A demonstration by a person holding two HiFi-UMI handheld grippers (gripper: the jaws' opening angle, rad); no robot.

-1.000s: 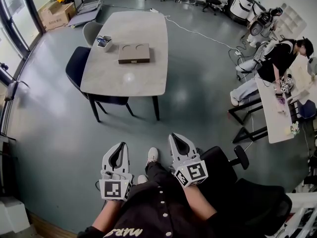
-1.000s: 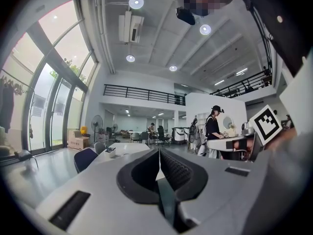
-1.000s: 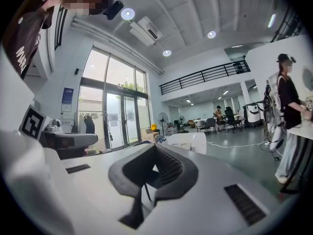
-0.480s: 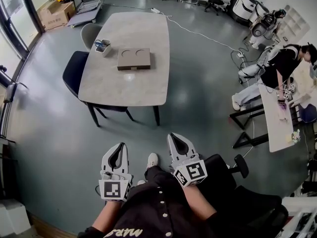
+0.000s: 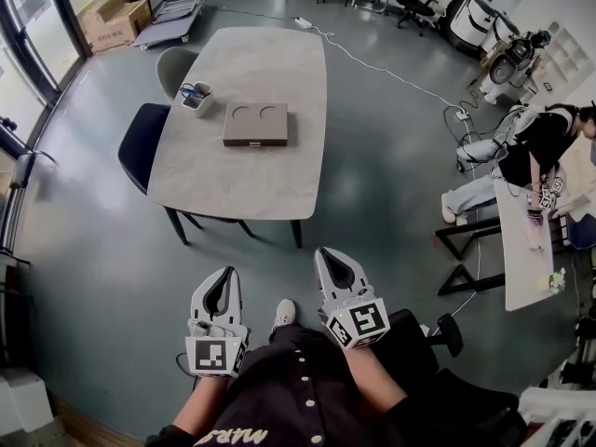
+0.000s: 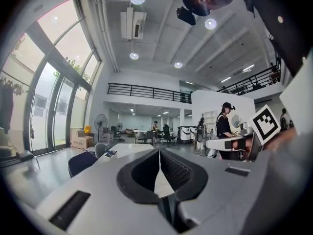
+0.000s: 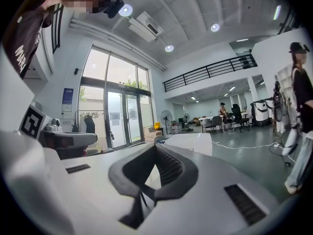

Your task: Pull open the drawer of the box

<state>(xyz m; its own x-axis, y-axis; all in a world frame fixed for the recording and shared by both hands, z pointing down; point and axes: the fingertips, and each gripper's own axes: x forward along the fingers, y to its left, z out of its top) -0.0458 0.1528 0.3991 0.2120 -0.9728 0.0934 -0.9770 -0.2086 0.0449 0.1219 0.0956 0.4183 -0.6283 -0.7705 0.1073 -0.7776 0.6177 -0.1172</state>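
Grippers sit low at six o'clock in the head view, both held over your dark clothing [image 5: 298,400] and well apart from the work. Your left gripper [image 5: 223,282] has its jaws pressed together tip to tip, with nothing between them (the left gripper view shows the ribbed pads [image 6: 172,169] meeting in one line). Your right gripper [image 5: 335,261] is likewise closed tight on nothing, just beside the left at its three o'clock. Each carries a marker cube [image 5: 216,355] at the end nearest your body.

The box [image 5: 255,119] lies flat on the pale table [image 5: 270,189], at about twelve o'clock from your grippers and far from both. Its top has two round recesses side by side. The drawer [image 5: 255,143] faces you along the near edge and looks flush with the box, so it appears shut, though it is small at this range.

At the box's ten o'clock, near the table's edge, stands a small white tray [image 5: 196,97] holding something blue. A dark chair [image 5: 140,142] is tucked against the table's nine o'clock side, with a grey chair [image 5: 171,61] beyond it at eleven. At three o'clock of the view, a person [image 5: 535,142] in black bends over a white desk [image 5: 526,250]. A white cable [image 5: 382,63] crosses the grey floor [image 5: 391,203] at one o'clock.
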